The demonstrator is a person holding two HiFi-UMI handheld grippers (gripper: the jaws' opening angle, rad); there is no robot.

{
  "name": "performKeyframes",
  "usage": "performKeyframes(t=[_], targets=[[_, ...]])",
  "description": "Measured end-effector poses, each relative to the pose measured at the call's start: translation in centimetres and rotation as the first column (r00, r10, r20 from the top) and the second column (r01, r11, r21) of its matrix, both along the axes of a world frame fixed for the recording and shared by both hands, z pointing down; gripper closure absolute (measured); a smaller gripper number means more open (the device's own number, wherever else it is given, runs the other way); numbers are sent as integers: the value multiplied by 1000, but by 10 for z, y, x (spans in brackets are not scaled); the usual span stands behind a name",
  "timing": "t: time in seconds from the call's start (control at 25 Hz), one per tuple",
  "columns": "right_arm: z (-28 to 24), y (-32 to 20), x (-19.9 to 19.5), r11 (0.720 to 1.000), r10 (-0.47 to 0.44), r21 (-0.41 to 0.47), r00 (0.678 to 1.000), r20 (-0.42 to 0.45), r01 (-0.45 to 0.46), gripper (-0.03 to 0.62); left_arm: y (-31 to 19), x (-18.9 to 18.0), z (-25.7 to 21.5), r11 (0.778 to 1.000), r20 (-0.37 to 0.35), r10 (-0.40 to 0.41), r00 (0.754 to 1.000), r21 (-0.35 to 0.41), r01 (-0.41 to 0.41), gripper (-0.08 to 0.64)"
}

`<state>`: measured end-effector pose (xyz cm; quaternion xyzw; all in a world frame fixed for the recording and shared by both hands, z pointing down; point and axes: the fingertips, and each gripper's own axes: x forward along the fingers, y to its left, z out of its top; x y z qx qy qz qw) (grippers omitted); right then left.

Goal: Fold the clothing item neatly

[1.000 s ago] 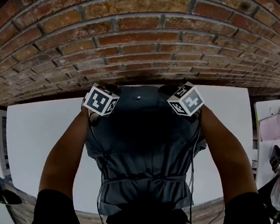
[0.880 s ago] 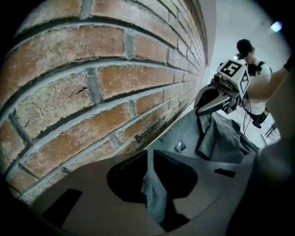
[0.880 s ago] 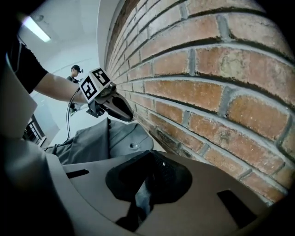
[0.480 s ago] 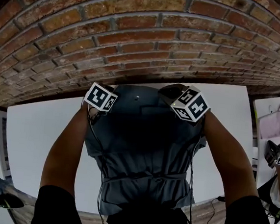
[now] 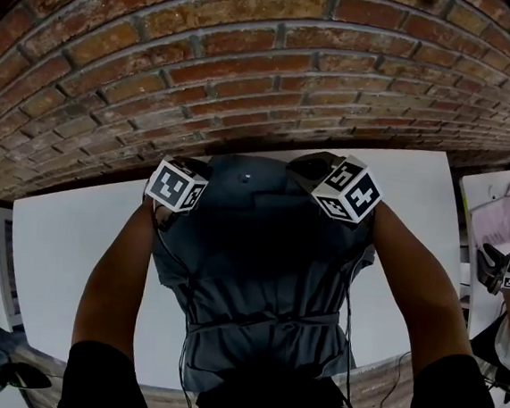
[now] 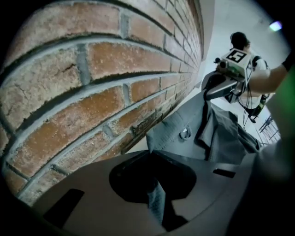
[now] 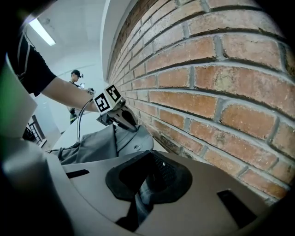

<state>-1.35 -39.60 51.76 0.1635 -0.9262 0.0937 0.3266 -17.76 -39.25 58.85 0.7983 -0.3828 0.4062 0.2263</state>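
A dark grey garment (image 5: 260,244) hangs upright in front of me, its lower part gathered at the table's (image 5: 62,252) near edge. My left gripper (image 5: 169,210) holds its top left corner. The jaws have just been closing, and grey fabric (image 6: 159,205) is pinched between them. My right gripper (image 5: 305,168) is shut on the top right corner, with cloth (image 7: 140,196) between its pads. The left gripper view shows the right gripper (image 6: 221,85) at the collar, and the right gripper view shows the left gripper (image 7: 123,117) at the far corner.
A brick wall (image 5: 250,73) stands close behind the white table. At the right edge is another table (image 5: 504,223) with pink cloth, where another person's grippers (image 5: 507,268) are working. Cables (image 5: 185,326) hang down over the garment.
The right gripper has shifted slightly to the right with its corner. The left gripper has hardly moved. The garment still hangs stretched between both.
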Motion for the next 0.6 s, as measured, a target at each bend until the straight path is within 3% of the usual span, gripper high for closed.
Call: performKeyframes(t=[0.12, 0.28, 0.4, 0.6], targets=[[-3, 7, 7, 1000, -20, 0, 1000, -2, 20, 577, 7, 4, -25, 997, -95, 27, 995, 80, -19, 541], [-18, 18, 10, 1000, -26, -2, 996, 83, 27, 577, 30, 11, -63, 978, -186, 102, 977, 200, -64, 541], [-23, 35, 15, 998, -68, 22, 993, 94, 66, 577, 58, 20, -84, 943, -162, 198, 967, 300, -143, 541], [-27, 70, 25, 990, -141, 33, 987, 80, 139, 577, 107, 33, -94, 874, -48, 307, 950, 409, -262, 541]])
